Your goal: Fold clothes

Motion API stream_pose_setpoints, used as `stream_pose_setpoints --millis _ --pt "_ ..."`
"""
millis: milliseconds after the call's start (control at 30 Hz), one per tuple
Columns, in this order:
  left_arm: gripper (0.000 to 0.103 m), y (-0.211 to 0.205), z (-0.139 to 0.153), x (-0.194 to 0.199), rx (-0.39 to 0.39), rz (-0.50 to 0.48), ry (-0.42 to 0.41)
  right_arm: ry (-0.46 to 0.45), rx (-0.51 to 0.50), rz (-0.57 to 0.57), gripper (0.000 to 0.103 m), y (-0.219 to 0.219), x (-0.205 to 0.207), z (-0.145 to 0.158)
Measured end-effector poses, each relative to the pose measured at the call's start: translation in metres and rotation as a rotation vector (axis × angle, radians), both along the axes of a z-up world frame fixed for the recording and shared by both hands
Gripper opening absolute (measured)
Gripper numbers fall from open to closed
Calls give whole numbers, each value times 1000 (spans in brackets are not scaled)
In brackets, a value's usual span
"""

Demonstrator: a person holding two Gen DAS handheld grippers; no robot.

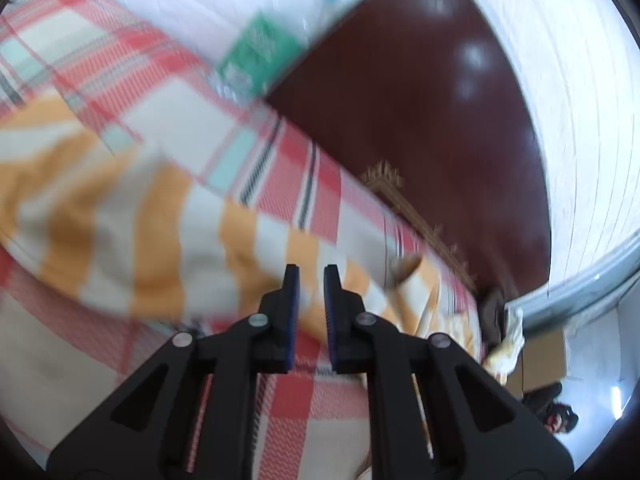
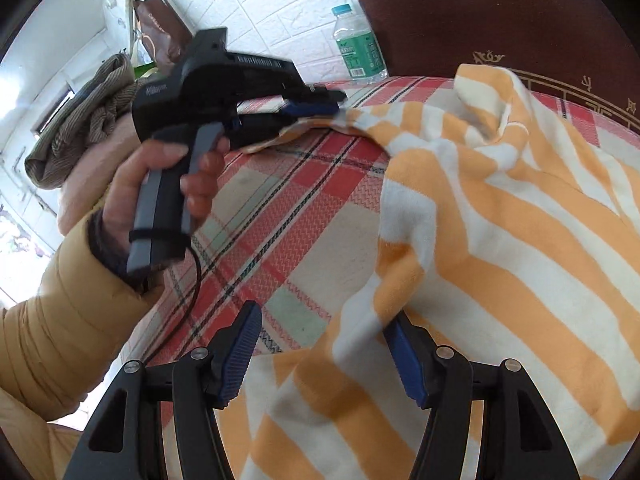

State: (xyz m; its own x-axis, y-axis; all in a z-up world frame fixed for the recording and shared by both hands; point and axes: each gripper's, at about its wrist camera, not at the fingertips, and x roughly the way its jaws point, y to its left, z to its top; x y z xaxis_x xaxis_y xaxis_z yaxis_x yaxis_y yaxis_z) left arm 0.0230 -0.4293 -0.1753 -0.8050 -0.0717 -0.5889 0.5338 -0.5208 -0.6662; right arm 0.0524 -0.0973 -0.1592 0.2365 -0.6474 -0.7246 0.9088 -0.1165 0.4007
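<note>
An orange-and-white striped garment lies rumpled on a red plaid cover. In the right wrist view my left gripper is held in a hand and its jaws are shut on a stretched edge of the garment, lifted off the cover. In the blurred left wrist view my left gripper shows a narrow gap over the striped garment; the pinched cloth is not clear there. My right gripper is open wide, low over the garment's near part, one finger touching a fold.
A water bottle with a green label stands at the far edge beside a dark brown headboard. An olive cloth bundle and a brown bag lie left. The bottle and headboard show blurred in the left view.
</note>
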Motion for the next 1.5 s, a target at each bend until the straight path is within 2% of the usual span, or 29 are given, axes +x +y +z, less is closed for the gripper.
stream_pose_setpoints --millis 33,233,300,333,367,400,433,533,733,800,833,867,900,1033,1133,1200,1300,1400,1500 --pt "13 -5 8 7 -15 24 17 -7 -6 3 64 0 1 0" --pt "14 -16 28 32 -15 -16 50 -64 -48 1 64 3 -3 4" --pt "20 -14 31 37 -17 -45 47 -84 -63 0 64 5 -4 6" --pt "43 -4 24 32 -14 -84 23 -93 -70 0 64 5 -5 6" --pt "73 7 16 26 2 -104 13 -103 -77 -1 64 6 -6 7" --pt "84 18 7 23 24 -113 7 -109 -80 -14 64 7 -7 7" --pt "88 27 -1 18 44 -123 1 -115 -79 -28 64 10 -9 7" --pt "88 47 -26 2 118 -148 -23 -133 -78 -58 65 21 -17 6" --pt "88 54 -38 -23 171 -106 3 -163 -83 -102 65 35 -24 0" --pt "71 48 -40 -30 172 -85 -1 -170 -80 -110 65 36 -25 0" --pt "42 44 -42 -33 171 -72 -8 -171 -76 -115 65 37 -26 0" --pt "18 41 -43 -36 171 -59 -15 -170 -72 -120 65 38 -26 -1" --pt "14 36 -44 -36 171 -45 -19 -169 -68 -125 66 39 -27 -2" --pt "9 16 -23 -14 103 51 25 -174 -69 -148 66 49 -33 -3" --pt "9 -9 8 15 29 139 92 -169 -78 -167 66 57 -38 0" --pt "9 -20 23 24 -12 152 99 -165 -80 -173 67 62 -41 2" --pt "10 -25 25 21 -41 123 25 -160 -83 -195 70 70 -48 3" --pt "13 -19 3 17 9 58 -66 -150 -88 -225 70 82 -56 7" --pt "29 -1 -17 24 37 -6 -121 -142 -92 -255 70 101 -62 13"
